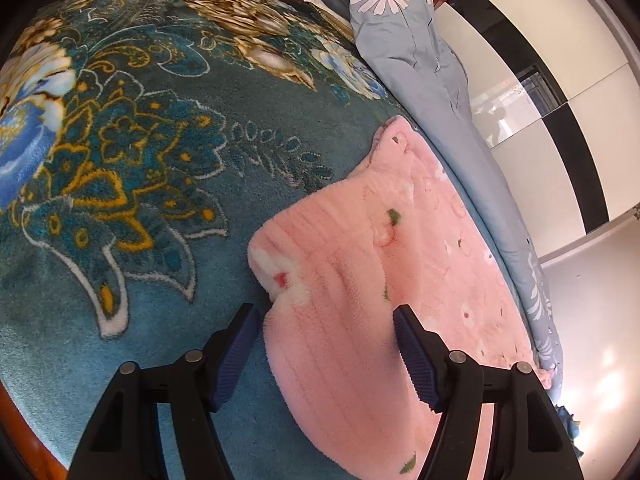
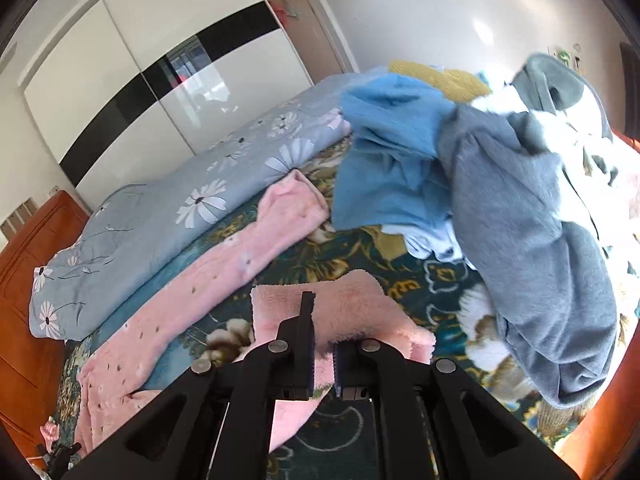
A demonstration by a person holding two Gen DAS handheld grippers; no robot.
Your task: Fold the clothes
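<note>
while right gripper [image 2: 322,344] jaws clamp pink garment [image 2: 224,276] | left gripper [image 1: 326,350] jaws apart | clothes pile [image 2: 500,184] beside

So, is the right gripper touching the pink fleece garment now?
Touching. The right wrist view shows the right gripper shut on a fold of the pink fleece garment, with fabric pinched between its fingers.

A bed [image 1: 120,280] with a teal floral blanket [image 1: 168,140] fills the room, a grey daisy-print duvet [image 2: 180,200] along one side. A glossy white wardrobe [image 2: 132,60] with a black band stands beyond. A wooden headboard [image 2: 28,280], a door [image 2: 308,28], and sunlit pale walls [image 2: 460,12].
</note>
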